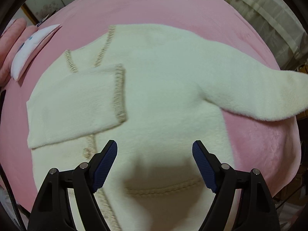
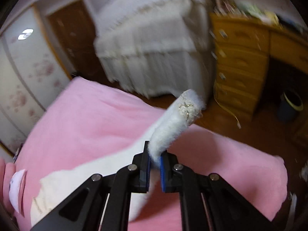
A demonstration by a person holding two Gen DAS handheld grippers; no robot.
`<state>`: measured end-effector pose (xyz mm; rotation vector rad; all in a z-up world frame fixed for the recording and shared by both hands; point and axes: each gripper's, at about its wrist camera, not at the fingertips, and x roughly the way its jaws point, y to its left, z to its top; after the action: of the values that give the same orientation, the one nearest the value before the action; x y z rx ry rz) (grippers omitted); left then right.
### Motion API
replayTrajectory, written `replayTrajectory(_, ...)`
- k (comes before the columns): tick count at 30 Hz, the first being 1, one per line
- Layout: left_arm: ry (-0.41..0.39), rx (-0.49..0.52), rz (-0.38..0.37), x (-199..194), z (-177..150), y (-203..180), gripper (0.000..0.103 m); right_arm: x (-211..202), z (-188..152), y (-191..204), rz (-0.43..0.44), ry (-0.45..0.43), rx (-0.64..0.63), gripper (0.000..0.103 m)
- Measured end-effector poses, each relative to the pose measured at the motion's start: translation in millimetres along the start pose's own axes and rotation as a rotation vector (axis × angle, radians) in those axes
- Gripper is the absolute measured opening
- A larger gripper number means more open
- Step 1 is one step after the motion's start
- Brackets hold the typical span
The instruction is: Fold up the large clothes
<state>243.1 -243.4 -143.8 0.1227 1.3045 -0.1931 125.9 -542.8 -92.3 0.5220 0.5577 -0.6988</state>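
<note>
A fluffy white cardigan with beige stitched trim lies spread on a pink blanket. Its left sleeve is folded across the body. My left gripper is open and empty, hovering over the cardigan's lower part near a pocket seam. The other sleeve is lifted off to the right. My right gripper is shut on that sleeve near the cuff, and the beige cuff end sticks up beyond the fingers, above the blanket.
A pink and white pillow lies at the blanket's left edge. Beyond the bed are a white frilled cover, a wooden chest of drawers, a dark bin on the floor and a brown door.
</note>
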Motion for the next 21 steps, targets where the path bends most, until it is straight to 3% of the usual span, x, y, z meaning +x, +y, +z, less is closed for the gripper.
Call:
replayTrajectory(6, -0.023, -0.075, 0.013, -15.2, -19.9, 97.9, 0.079, -69.1, -25.2, 108.9, 0.137, -0.219, -0.168, 0.007)
replayTrajectory(11, -0.029, -0.15, 0.024, -20.7, -38.2, 181.5, 0.079, -85.9, -71.6, 212.3, 0.133, -0.239, -0.409, 0.007)
replayTrajectory(16, -0.019, -0.229, 0.032, -13.6, -54.4, 247.4, 0.079, -59.1, -145.5, 294.3, 0.176, -0.091, -0.556, 0.007)
replayTrajectory(21, 0.012, -0.281, 0.014, 3.8, -67.8, 291.8, 0.079, 10.9, -244.6, 330.4, 0.175, 0.196, -0.61, 0.008)
